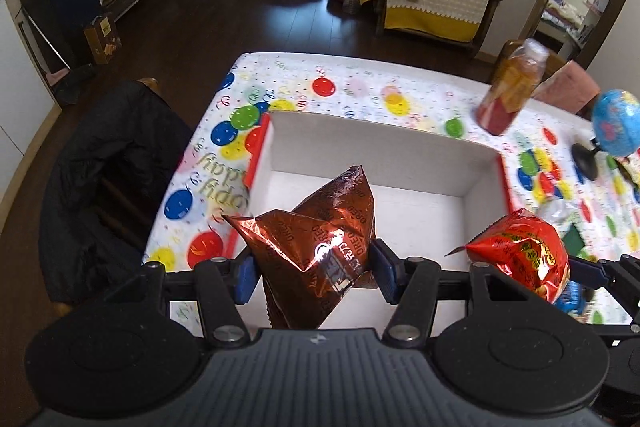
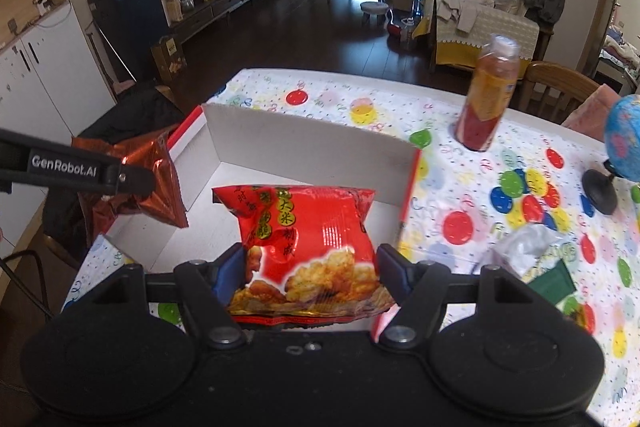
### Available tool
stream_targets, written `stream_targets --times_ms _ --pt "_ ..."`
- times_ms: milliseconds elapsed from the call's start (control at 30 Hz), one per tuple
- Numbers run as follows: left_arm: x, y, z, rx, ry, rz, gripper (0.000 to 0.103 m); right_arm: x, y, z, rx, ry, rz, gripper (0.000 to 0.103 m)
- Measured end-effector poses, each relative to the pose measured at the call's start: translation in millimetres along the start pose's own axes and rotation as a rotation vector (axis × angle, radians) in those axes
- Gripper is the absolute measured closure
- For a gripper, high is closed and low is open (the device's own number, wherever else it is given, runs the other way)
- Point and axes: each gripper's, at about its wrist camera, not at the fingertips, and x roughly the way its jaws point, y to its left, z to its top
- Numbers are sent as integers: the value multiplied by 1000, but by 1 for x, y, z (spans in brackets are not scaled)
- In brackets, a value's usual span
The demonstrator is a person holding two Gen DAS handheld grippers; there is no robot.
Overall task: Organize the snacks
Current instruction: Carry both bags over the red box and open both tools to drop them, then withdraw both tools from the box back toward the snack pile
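Note:
My left gripper (image 1: 314, 273) is shut on a brown foil Oreo bag (image 1: 320, 247), which hangs above the open white cardboard box (image 1: 384, 151). My right gripper (image 2: 310, 273) is shut on a red rice-cracker bag (image 2: 316, 247), held above the same box (image 2: 304, 143) near its right wall. In the left wrist view the red bag (image 1: 524, 255) shows at the right. In the right wrist view the brown bag (image 2: 152, 183) and the left gripper's arm show at the left. The box's floor looks bare where I can see it.
The box stands on a table with a balloon-print cloth (image 1: 360, 87). A bottle of red drink (image 2: 486, 103) stands beyond the box to the right, with a small blue globe (image 2: 624, 143) further right. A crumpled tissue pack (image 2: 528, 251) and a green packet lie at the right. A dark jacket (image 1: 104, 171) drapes over a chair at the left.

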Motion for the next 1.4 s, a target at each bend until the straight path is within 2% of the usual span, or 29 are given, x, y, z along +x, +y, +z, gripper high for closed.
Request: stream_targets --times_ms 267,567,633,867,1000,1167,1233,1300,1400 --pt "58 9 17 77 74 21 46 58 24 8 -32 82 -37 33" --pt "99 11 9 138 138 20 46 95 39 1 -73 163 -62 33" --pt "100 8 7 165 124 14 46 99 41 -1 -74 174 -59 33" --pt "106 5 4 189 148 2 45 107 43 -5 -59 191 -72 32" --pt "108 4 3 197 165 -11 41 105 42 -5 -42 179 -73 22" --pt "104 7 3 179 164 -31 40 97 42 -6 -29 163 -72 17" --pt "101 9 3 170 163 -40 37 92 40 -6 -17 156 -72 16" --pt "96 9 2 170 155 -48 29 86 37 -6 -4 146 -71 15" --pt "87 10 1 172 138 -51 27 75 34 -6 17 127 -71 13"
